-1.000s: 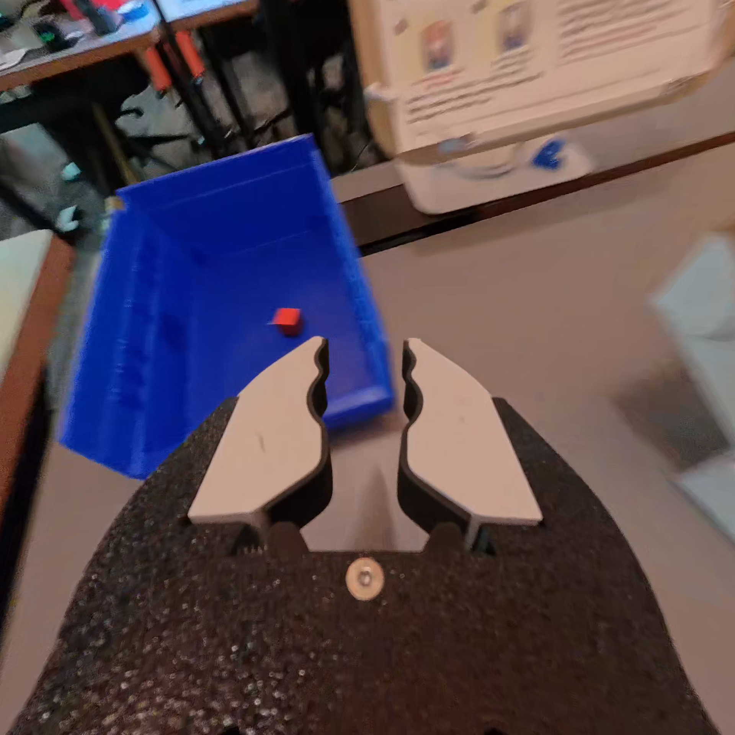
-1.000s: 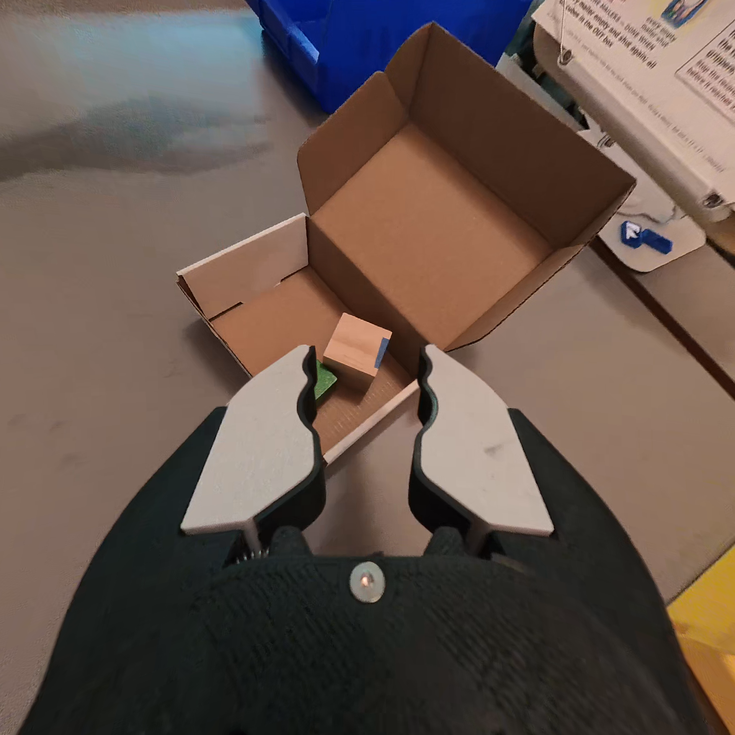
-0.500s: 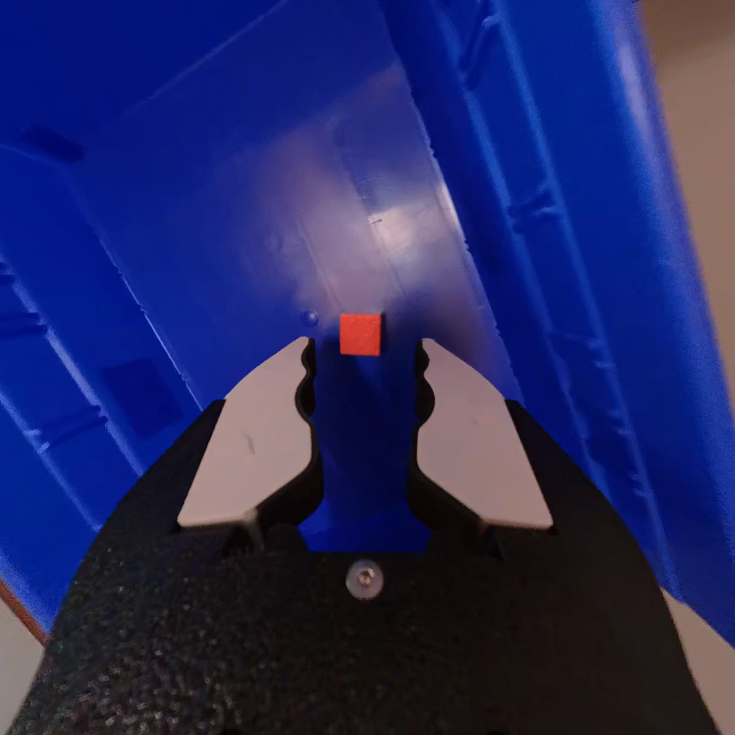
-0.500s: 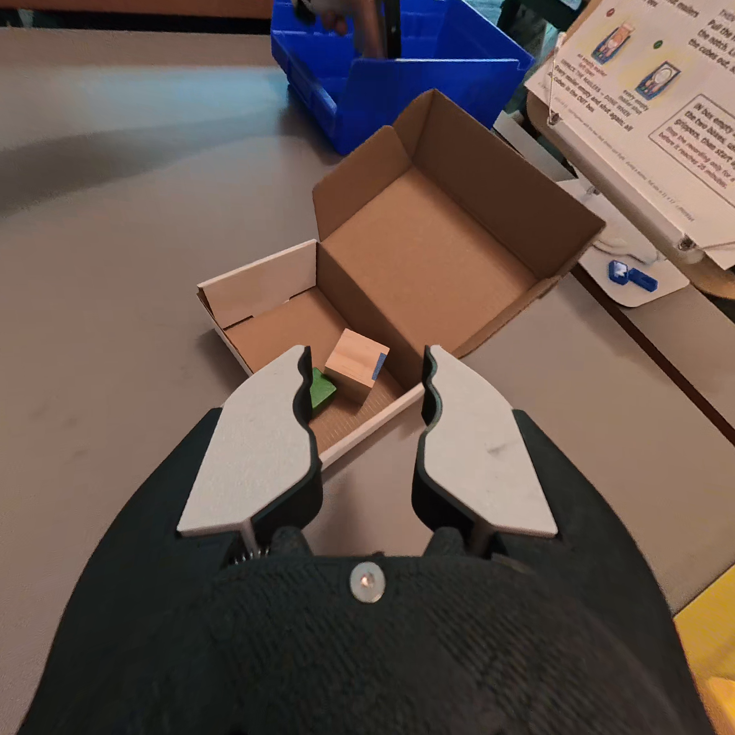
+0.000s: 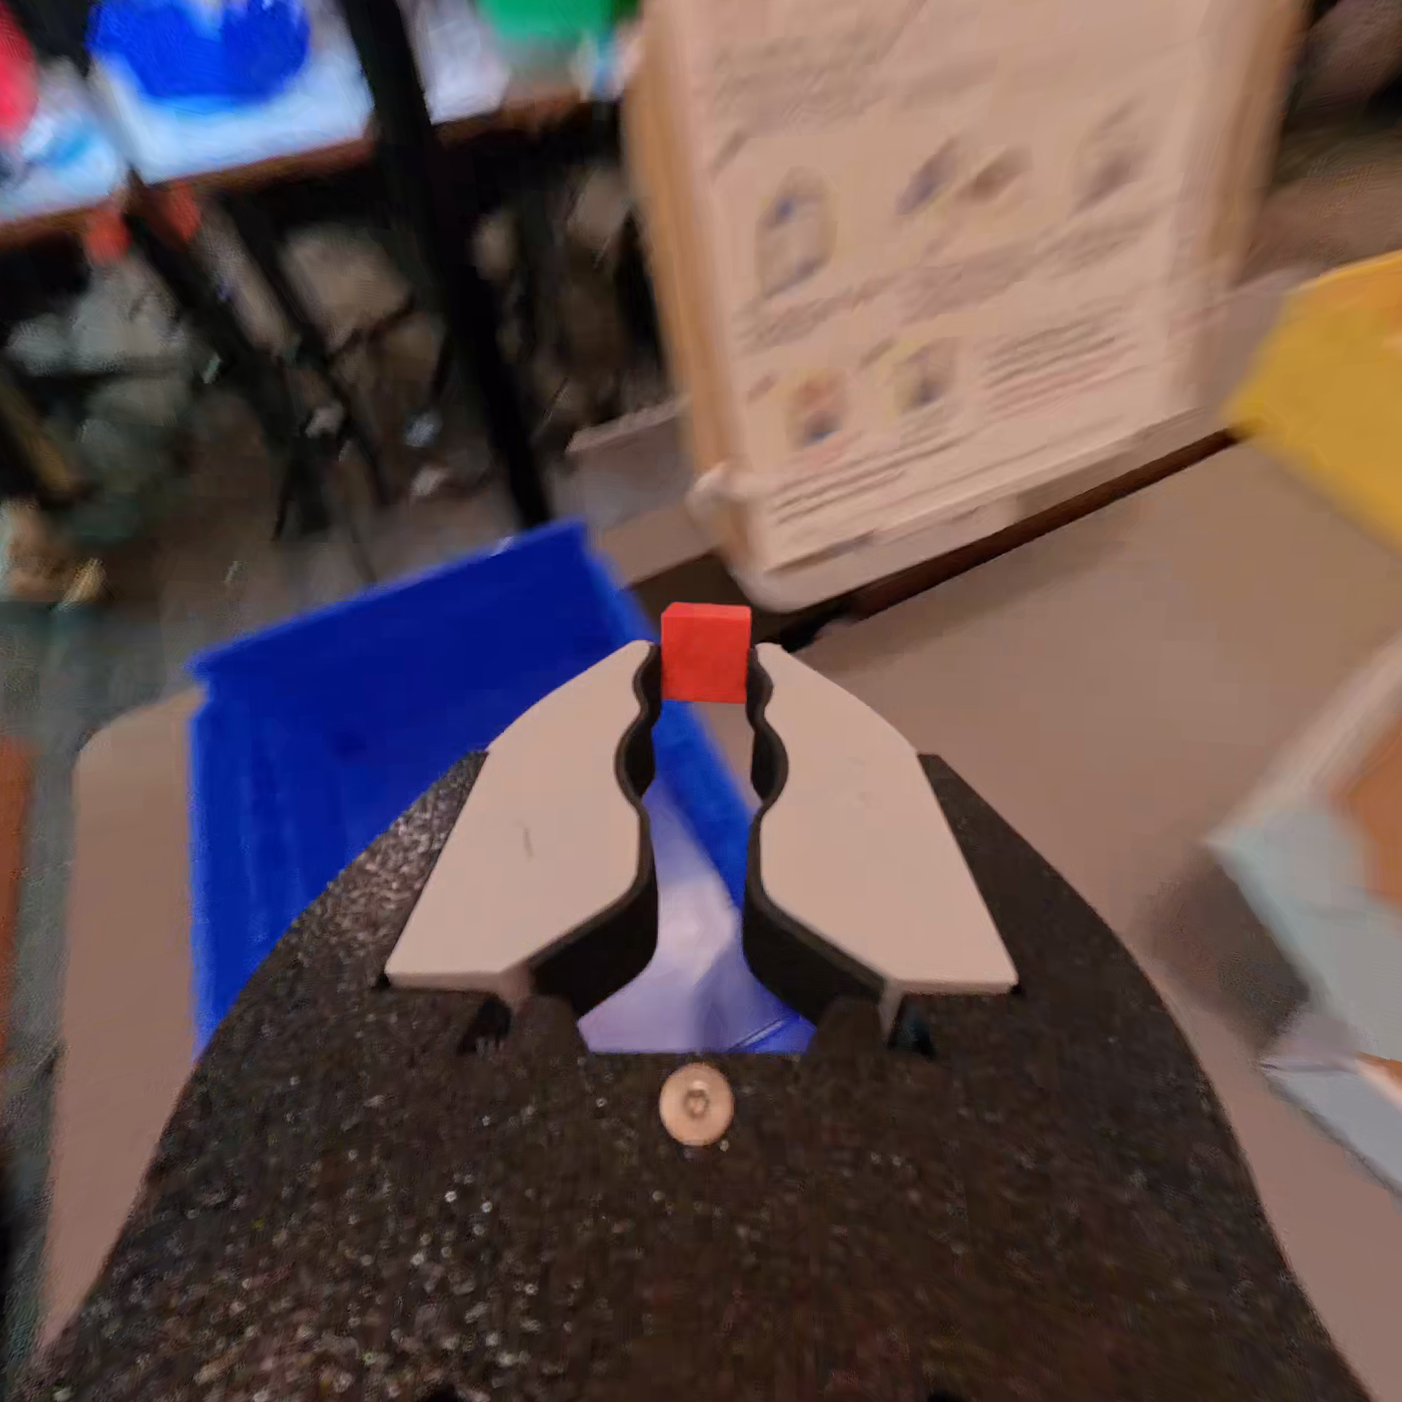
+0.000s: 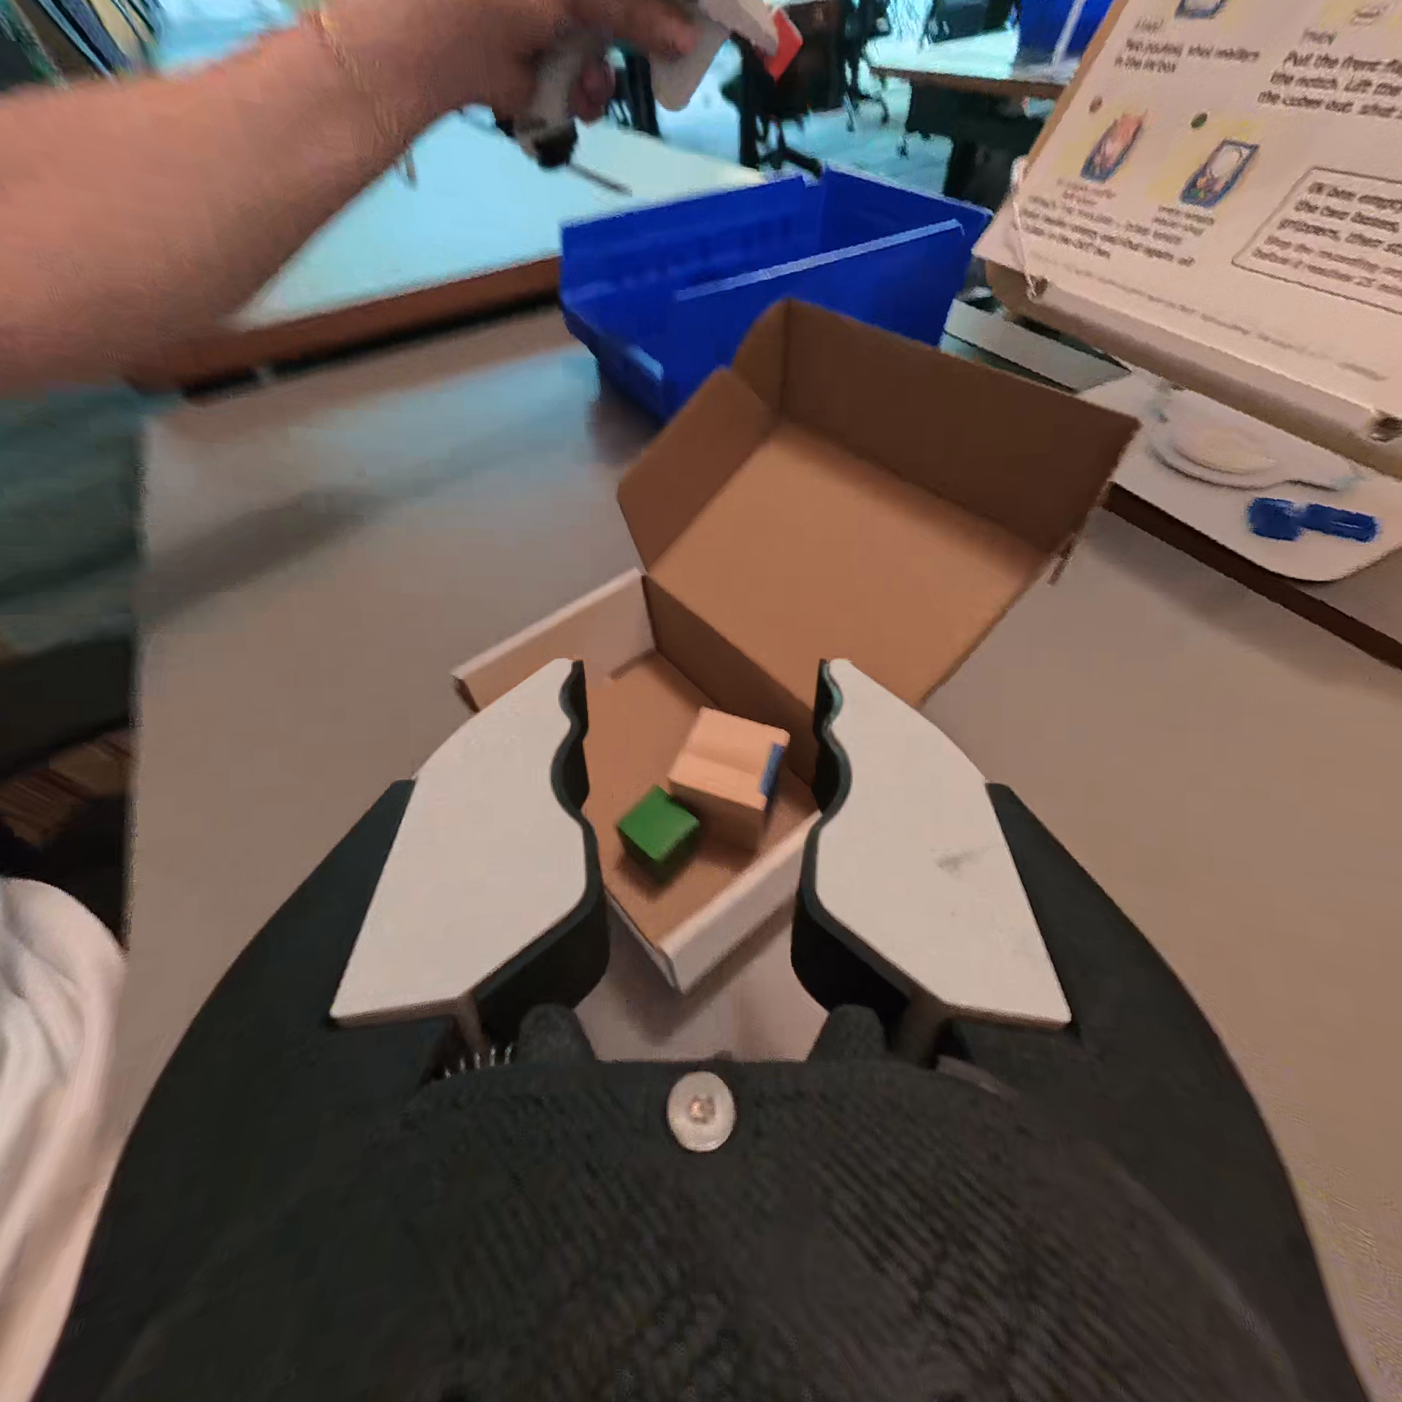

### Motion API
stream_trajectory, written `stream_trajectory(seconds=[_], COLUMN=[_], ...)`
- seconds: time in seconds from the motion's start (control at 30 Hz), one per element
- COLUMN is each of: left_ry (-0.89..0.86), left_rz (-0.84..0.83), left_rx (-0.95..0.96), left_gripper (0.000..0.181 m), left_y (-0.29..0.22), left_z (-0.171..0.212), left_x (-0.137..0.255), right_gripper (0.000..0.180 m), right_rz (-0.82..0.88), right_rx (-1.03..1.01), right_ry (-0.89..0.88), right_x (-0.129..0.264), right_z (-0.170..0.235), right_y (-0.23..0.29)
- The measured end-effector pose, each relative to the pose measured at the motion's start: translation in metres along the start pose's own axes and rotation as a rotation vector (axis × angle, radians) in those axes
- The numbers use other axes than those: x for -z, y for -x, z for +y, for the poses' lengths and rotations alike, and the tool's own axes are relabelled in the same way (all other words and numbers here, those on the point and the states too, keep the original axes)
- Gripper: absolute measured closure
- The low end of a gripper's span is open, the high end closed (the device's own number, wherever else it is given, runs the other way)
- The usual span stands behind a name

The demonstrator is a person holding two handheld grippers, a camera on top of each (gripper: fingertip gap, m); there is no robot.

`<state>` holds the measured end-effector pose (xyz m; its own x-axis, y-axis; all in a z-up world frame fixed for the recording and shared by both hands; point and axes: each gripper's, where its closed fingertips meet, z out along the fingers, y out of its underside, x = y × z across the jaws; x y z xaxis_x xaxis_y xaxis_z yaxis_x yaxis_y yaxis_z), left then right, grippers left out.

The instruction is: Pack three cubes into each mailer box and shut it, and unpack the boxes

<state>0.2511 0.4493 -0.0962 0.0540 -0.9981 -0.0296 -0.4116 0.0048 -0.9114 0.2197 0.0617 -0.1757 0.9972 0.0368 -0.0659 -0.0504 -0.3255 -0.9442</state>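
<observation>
Left gripper (image 5: 704, 667): jaws clamped on a small red cube (image 5: 705, 654) at the fingertips; held in the air above the blue plastic bin (image 5: 364, 759). View is motion-blurred.
Left gripper, far view: visible at the top of the right wrist view (image 6: 728, 38), held by a bare forearm (image 6: 227, 197), with the red cube (image 6: 785, 42) at its tip.
Right gripper (image 6: 702, 713): jaws apart, holding nothing; positioned above the near corner of the open brown cardboard mailer box (image 6: 834, 546).
Mailer box: stands on the grey tabletop (image 6: 364, 531), lid tilted back, white outside walls.
Box contents: one small green cube (image 6: 658, 831) and one larger plain wooden cube with a blue side face (image 6: 728, 766), side by side near the front wall; contact between them cannot be determined.
Blue plastic bin, right wrist view (image 6: 759, 265): just behind the mailer box.
Instruction sheet (image 6: 1252, 152): white printed card with small coloured pictures and text blocks, propped on a stand (image 6: 1252, 485) to the right of the box.
Yellow object (image 5: 1335, 379): at the right edge of the left wrist view, too blurred to identify.
</observation>
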Motion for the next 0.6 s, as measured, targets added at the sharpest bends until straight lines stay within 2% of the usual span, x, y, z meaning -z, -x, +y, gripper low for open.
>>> stream_trajectory(seconds=[0.07, 0.13, 0.23, 0.33, 0.4, 0.5, 0.6], left_ry=[-0.180, -0.304, -0.430, -0.552, -0.614, -0.649, -0.615], left_rz=[0.157, 0.339, 0.549, 0.722, 0.776, 0.777, 0.755], left_rx=[-0.015, -0.026, -0.069, -0.116, -0.173, -0.290, -0.386], left_gripper=[0.160, 0.160, 0.160, 0.160, 0.160, 0.160, 0.160], left_y=[-0.056, -0.118, -0.202, -0.271, -0.301, -0.329, -0.342], left_z=[-0.026, -0.032, -0.013, 0.016, 0.035, 0.059, 0.071], left_x=[0.036, 0.068, 0.104, 0.130, 0.139, 0.141, 0.138], right_gripper=[0.112, 0.104, 0.098, 0.100, 0.104, 0.109, 0.109], right_rz=[-0.082, -0.158, -0.306, -0.536, -0.632, -0.670, -0.730], right_rx=[-0.076, -0.160, -0.359, -0.576, -0.685, -0.741, -0.767], right_ry=[-0.078, -0.154, -0.273, -0.348, -0.345, -0.316, -0.267], right_x=[-0.004, -0.008, -0.015, -0.017, -0.019, -0.027, -0.033], right_z=[-0.010, -0.020, -0.039, -0.056, -0.059, -0.054, -0.051], right_y=[0.012, 0.025, 0.048, 0.077, 0.089, 0.099, 0.112])
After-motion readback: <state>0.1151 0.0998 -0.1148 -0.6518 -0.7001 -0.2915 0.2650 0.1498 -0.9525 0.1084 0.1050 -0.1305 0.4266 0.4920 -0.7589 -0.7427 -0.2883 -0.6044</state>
